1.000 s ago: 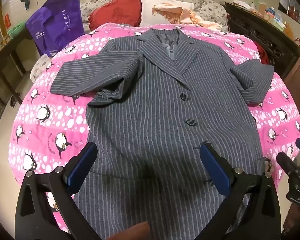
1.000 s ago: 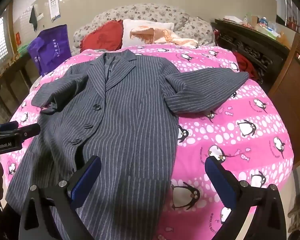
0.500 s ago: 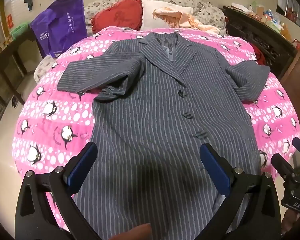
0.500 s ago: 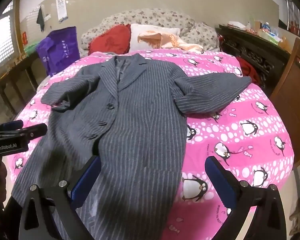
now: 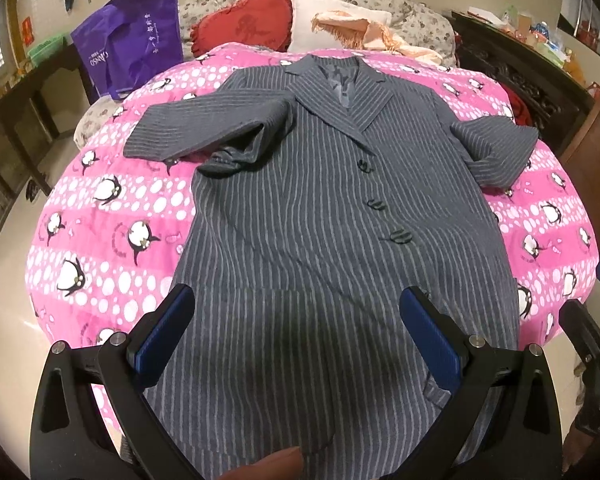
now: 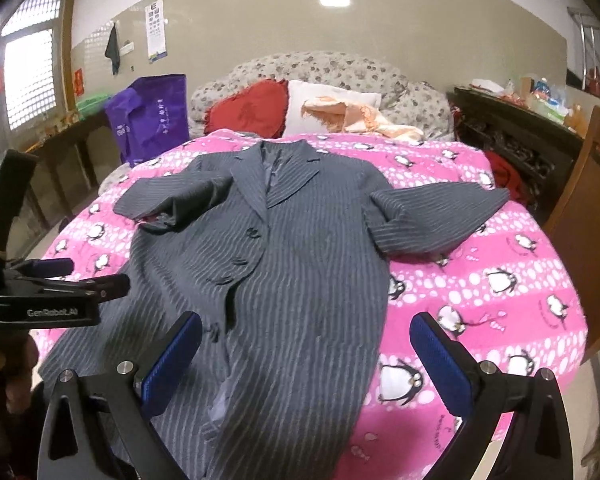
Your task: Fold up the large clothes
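Observation:
A long grey pinstriped coat (image 5: pixel 320 216) lies flat, front up, on a pink penguin-print bed (image 5: pixel 112 232), collar at the far end, both sleeves spread sideways. It also shows in the right wrist view (image 6: pixel 300 272). My left gripper (image 5: pixel 296 320) is open and empty above the coat's lower hem. My right gripper (image 6: pixel 306 340) is open and empty above the coat's lower right part. The left gripper (image 6: pixel 60 288) shows at the left edge of the right wrist view.
Red and white pillows (image 5: pixel 260 20) lie at the head of the bed. A purple bag (image 5: pixel 132 48) stands at the far left. A dark wooden cabinet (image 6: pixel 520 136) and a wooden chair (image 6: pixel 584 216) stand to the right of the bed.
Both grippers have drawn back and risen from the coat, so more of the bed and room shows. Both stay open. The coat has not moved.

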`<state>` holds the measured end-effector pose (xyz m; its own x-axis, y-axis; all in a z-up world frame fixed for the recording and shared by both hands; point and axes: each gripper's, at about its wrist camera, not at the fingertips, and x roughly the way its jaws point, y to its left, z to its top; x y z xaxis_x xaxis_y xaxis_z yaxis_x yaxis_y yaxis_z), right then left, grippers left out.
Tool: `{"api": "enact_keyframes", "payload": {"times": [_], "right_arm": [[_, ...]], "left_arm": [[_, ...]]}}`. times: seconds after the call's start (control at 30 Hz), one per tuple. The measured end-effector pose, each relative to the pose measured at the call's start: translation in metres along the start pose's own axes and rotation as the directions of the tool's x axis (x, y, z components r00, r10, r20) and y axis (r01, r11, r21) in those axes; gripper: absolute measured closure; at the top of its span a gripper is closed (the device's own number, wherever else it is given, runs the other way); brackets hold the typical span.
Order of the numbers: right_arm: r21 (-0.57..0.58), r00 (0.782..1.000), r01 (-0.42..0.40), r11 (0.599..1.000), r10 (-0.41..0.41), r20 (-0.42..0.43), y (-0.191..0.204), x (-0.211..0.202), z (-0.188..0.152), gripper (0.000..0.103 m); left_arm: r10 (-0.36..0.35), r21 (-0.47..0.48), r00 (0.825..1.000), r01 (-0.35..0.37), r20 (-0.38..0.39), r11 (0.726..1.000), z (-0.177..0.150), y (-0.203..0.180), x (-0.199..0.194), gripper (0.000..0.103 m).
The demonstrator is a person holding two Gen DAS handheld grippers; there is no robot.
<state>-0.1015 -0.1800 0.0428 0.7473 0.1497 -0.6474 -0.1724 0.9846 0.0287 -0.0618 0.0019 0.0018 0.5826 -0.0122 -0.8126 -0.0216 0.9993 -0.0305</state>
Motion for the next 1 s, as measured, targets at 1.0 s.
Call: {"api": "enact_keyframes", "payload": {"times": [1.0], "right_arm": [[0.078, 0.989, 0.094, 0.993, -0.084, -0.124, -0.021, 0.053, -0.003, 0.000]], "left_arm": [[0.006, 0.003, 0.998, -0.006, -0.067, 1.000, 0.000, -0.003, 0.050, 0.000]]}}
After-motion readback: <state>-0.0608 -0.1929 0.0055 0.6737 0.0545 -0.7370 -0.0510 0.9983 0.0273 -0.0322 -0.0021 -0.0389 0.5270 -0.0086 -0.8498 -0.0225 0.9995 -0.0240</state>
